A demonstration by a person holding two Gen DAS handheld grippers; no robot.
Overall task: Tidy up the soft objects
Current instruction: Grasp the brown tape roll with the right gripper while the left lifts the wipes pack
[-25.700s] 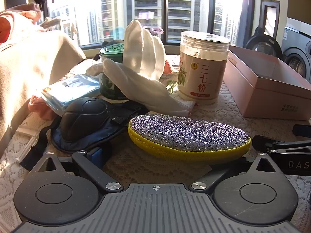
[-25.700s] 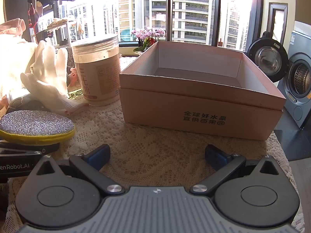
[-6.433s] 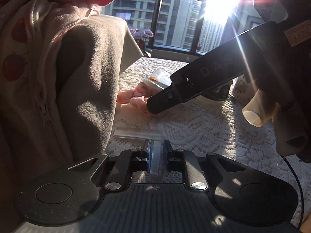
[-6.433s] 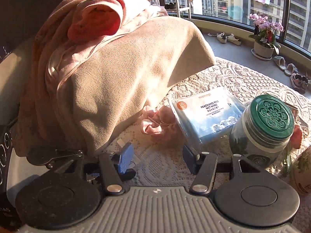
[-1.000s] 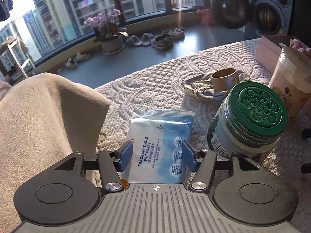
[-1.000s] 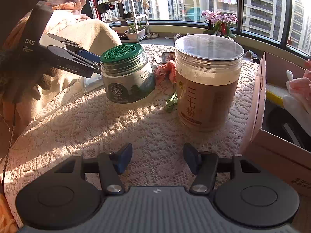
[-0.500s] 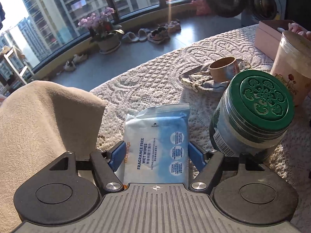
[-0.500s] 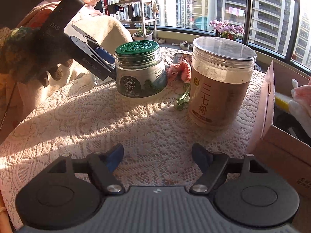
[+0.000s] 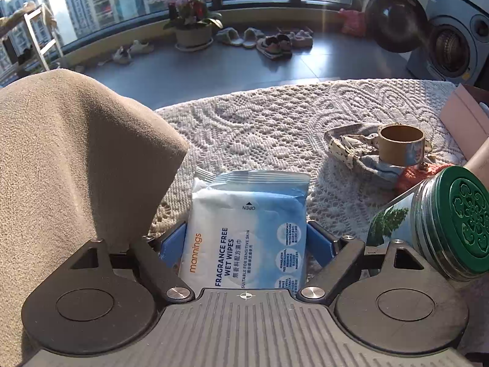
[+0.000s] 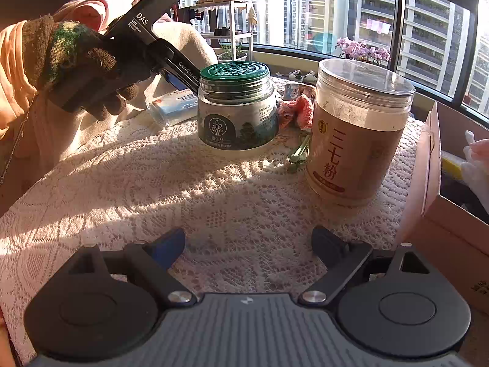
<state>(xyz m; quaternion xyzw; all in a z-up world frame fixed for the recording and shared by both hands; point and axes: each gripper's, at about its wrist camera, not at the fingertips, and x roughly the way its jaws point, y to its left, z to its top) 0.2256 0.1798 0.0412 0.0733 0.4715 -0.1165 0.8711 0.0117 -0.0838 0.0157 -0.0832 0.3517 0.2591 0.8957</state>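
Observation:
A blue and white pack of wet wipes point(image 9: 244, 229) lies on the lace tablecloth between the two blue pads of my left gripper point(image 9: 246, 241). The pads stand wide, one on each side of the pack, close to its edges. The pack also shows in the right wrist view point(image 10: 174, 105), behind the green-lidded jar, with the left gripper point(image 10: 183, 73) angled down onto it. My right gripper point(image 10: 247, 246) is open and empty above bare tablecloth. The pink box point(image 10: 428, 183) at the right edge holds a white glove point(image 10: 476, 165) and a yellow sponge.
A green-lidded jar point(image 9: 443, 223) stands right of the wipes. A tall powder jar point(image 10: 357, 131) stands beside the box. Beige cloth point(image 9: 76, 159) is piled at the left. A tape roll point(image 9: 400, 143) sits on patterned fabric further back. A pink knitted item point(image 10: 299, 107) lies between the jars.
My left gripper has moved forward so the wipes pack now sits deeper between its pads. The right gripper has drawn slightly closer to the jars.

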